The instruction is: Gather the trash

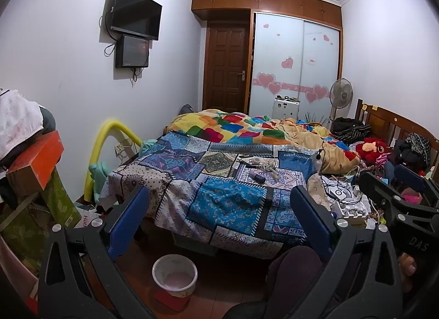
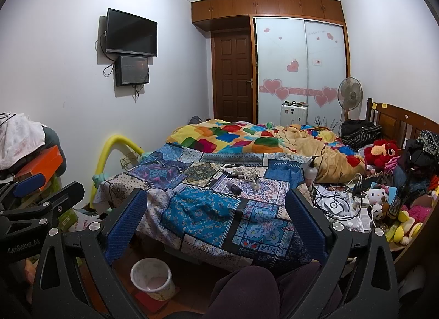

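i'm looking into a small bedroom with pale lilac-white walls (image 2: 55,85) and a white ceiling cornice. at 10 o'clock a black television (image 2: 131,33) hangs on the left wall above a smaller dark screen (image 2: 132,70). at 12 o'clock stands a brown panelled door (image 2: 233,77), beside a frosted sliding wardrobe (image 2: 300,72) with pink heart stickers, wooden cupboards (image 2: 269,6) above. a pedestal fan (image 2: 349,92) stands at 2 o'clock. the wooden-framed bed (image 2: 397,121) fills the middle; reddish-brown floor (image 2: 192,280) at 6 o'clock.
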